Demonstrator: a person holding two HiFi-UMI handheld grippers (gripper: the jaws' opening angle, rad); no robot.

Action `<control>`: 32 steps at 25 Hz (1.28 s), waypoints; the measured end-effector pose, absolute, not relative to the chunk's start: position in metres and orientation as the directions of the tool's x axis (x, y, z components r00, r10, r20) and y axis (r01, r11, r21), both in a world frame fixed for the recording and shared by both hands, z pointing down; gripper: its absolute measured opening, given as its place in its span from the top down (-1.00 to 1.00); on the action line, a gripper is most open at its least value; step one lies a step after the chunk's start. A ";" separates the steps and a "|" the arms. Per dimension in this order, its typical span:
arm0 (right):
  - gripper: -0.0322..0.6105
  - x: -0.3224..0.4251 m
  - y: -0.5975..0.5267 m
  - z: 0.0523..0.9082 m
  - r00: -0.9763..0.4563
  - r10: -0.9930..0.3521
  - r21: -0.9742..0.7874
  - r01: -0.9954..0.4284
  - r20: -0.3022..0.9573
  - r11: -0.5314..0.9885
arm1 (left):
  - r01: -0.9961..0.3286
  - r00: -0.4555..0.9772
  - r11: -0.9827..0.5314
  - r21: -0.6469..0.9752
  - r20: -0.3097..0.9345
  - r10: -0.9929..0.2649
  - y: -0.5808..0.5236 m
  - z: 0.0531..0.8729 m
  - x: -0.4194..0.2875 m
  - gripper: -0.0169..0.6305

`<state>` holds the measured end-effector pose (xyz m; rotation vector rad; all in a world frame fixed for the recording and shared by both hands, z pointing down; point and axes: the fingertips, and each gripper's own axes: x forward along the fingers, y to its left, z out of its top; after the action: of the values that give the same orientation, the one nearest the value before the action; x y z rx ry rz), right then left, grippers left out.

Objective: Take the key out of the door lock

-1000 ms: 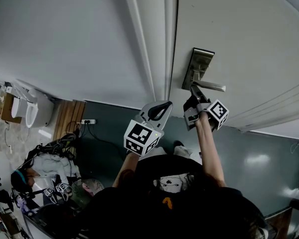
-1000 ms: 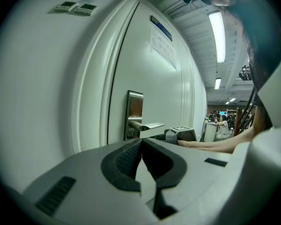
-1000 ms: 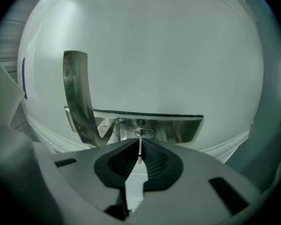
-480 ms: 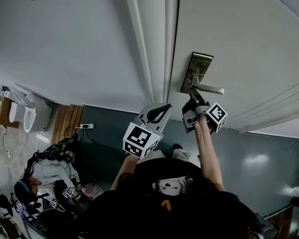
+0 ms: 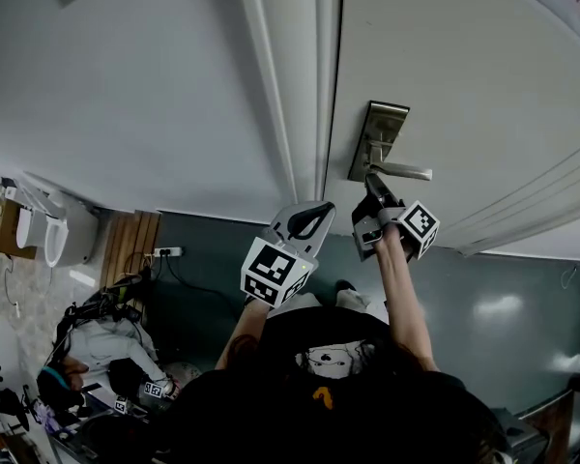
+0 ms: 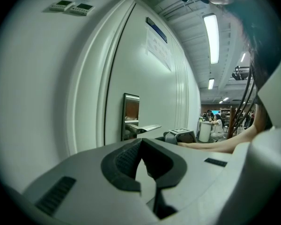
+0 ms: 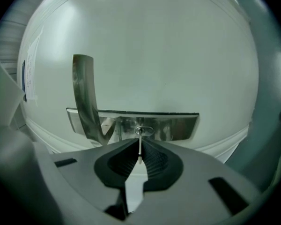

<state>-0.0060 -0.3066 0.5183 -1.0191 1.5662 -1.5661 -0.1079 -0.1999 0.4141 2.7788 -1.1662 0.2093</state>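
White door [image 5: 445,85] and pale wall [image 5: 126,85] are filling most of what we are looking down on, with the steel lock plate [image 5: 377,133] sitting near the door's edge and its lever handle [image 5: 406,171] sticking out level to one side. We are reaching the right gripper [image 5: 370,177] up under that handle, because the keyhole [image 7: 143,130] sits on the plate below the lever. Seen along its jaws, the key [image 7: 139,151] is standing edge-on as a thin pale strip, its far end seated in the lock and its near end lying between the ribbed pads [image 7: 154,161], which are closing in on it from both sides. We are judging this a pinch on the key, lined up with the keyhole so the pull can run straight out without bending it. The left gripper [image 5: 321,207] is hanging back beside the door frame [image 5: 290,85], well apart from the lock, its jaws together on nothing, since one gripper is enough for this. We are reckoning the key is gripped but not yet out
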 end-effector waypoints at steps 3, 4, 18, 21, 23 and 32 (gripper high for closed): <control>0.83 -0.008 -0.297 0.517 -0.454 -0.890 -0.998 -0.049 0.047 -0.027 | -0.715 0.695 -0.697 0.060 0.175 -0.698 -0.200 0.416 -0.111 0.92; 0.83 -0.009 -0.295 0.517 -0.453 -0.890 -0.999 -0.049 0.043 -0.023 | -0.714 0.696 -0.698 0.062 0.175 -0.697 -0.199 0.416 -0.112 0.92; 0.83 -0.013 -0.241 0.506 -0.447 -0.894 -0.998 -0.069 0.019 0.014 | -0.665 0.741 -0.740 0.095 0.201 -0.640 -0.168 0.436 -0.109 0.92; 0.83 -0.011 -0.227 0.506 -0.446 -0.895 -0.997 -0.079 0.024 0.012 | -0.658 0.748 -0.746 0.103 0.199 -0.633 -0.162 0.438 -0.107 0.92; 0.83 -0.008 -0.216 0.503 -0.449 -0.893 -0.996 -0.092 0.028 0.015 | -0.653 0.754 -0.750 0.107 0.195 -0.628 -0.158 0.436 -0.104 0.92; 0.83 -0.001 -0.176 0.500 -0.474 -0.880 -0.990 -0.140 0.040 0.030 | -0.637 0.765 -0.763 0.106 0.203 -0.611 -0.140 0.435 -0.089 0.92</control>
<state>-0.0010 -0.1761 0.4999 -1.0441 1.6806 -1.4991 -0.0887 -0.1402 0.4351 2.7910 -0.9948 0.2328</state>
